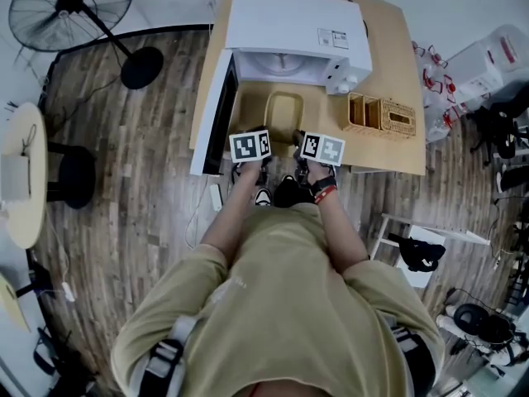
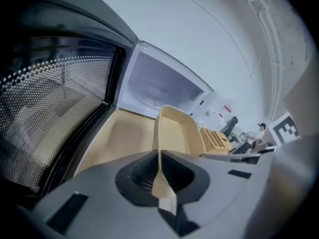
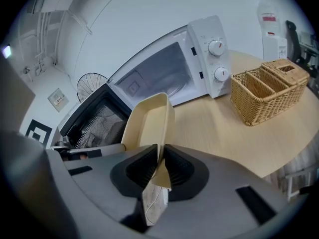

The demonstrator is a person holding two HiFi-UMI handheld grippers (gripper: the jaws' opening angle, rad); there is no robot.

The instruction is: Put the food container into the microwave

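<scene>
A beige food container (image 1: 283, 112) is on the wooden table in front of the white microwave (image 1: 293, 33), whose door (image 1: 213, 114) stands swung open to the left. My left gripper (image 1: 252, 149) is shut on the container's near left rim (image 2: 160, 148). My right gripper (image 1: 317, 150) is shut on its near right rim (image 3: 162, 133). In both gripper views the container (image 3: 147, 121) runs straight ahead from the jaws toward the microwave's open cavity (image 2: 159, 86). The cavity (image 3: 154, 76) looks empty.
A wicker basket (image 1: 382, 116) with compartments stands on the table right of the container, also seen as a basket (image 3: 264, 91) in the right gripper view. A floor fan (image 1: 74, 11) stands far left. The microwave's dials (image 3: 217, 59) are on its right side.
</scene>
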